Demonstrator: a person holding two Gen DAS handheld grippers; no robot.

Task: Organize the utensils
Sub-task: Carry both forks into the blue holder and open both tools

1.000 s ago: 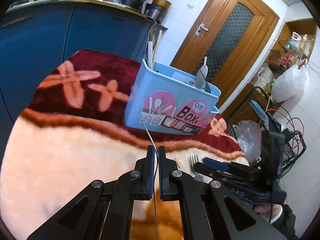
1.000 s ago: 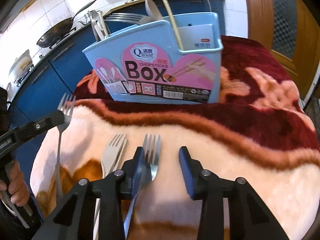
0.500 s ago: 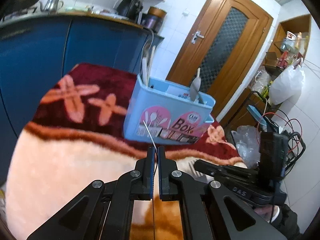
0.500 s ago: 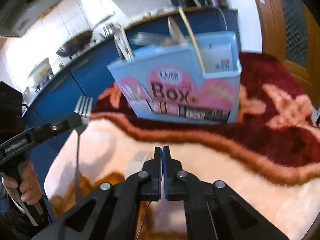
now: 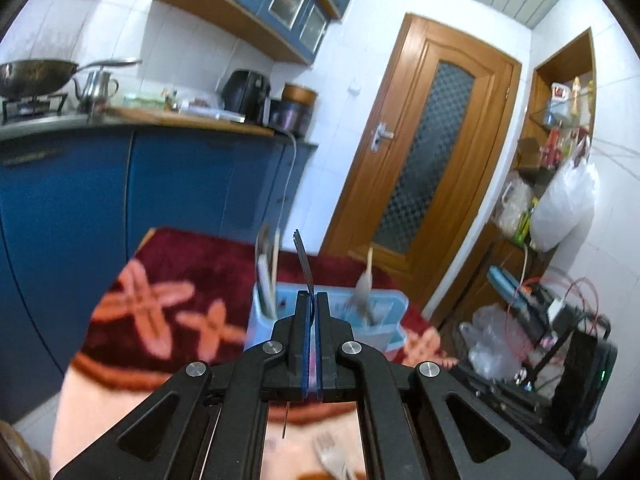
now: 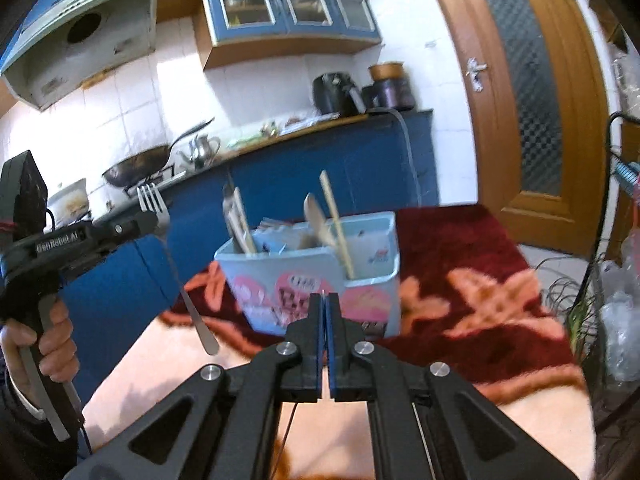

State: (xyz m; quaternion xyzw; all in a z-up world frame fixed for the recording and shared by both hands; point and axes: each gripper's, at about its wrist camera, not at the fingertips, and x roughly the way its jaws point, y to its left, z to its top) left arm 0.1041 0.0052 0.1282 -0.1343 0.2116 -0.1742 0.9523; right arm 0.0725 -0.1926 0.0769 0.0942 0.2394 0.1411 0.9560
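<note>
The blanket-covered table (image 6: 460,292) fills the lower part of both views, and on it, ahead of and below both grippers, stands the light-blue chopsticks box (image 6: 320,276), open at the top, with chopsticks and a spoon already upright in its compartments. Both hands look about equally near it. The left gripper (image 6: 154,222) is clamped on a fork (image 6: 176,268) just under the tines — tines up, handle hanging down and slanting toward the box, so its long axis runs close to upright. The right gripper (image 6: 324,304) is pinched flat on something very thin; only a sliver shows above the pads and a thin line below, probably another fork seen edge-on — I cannot be sure. One more fork (image 5: 332,454) lies blurred on the table. The box's dividers are hard to make out.
</note>
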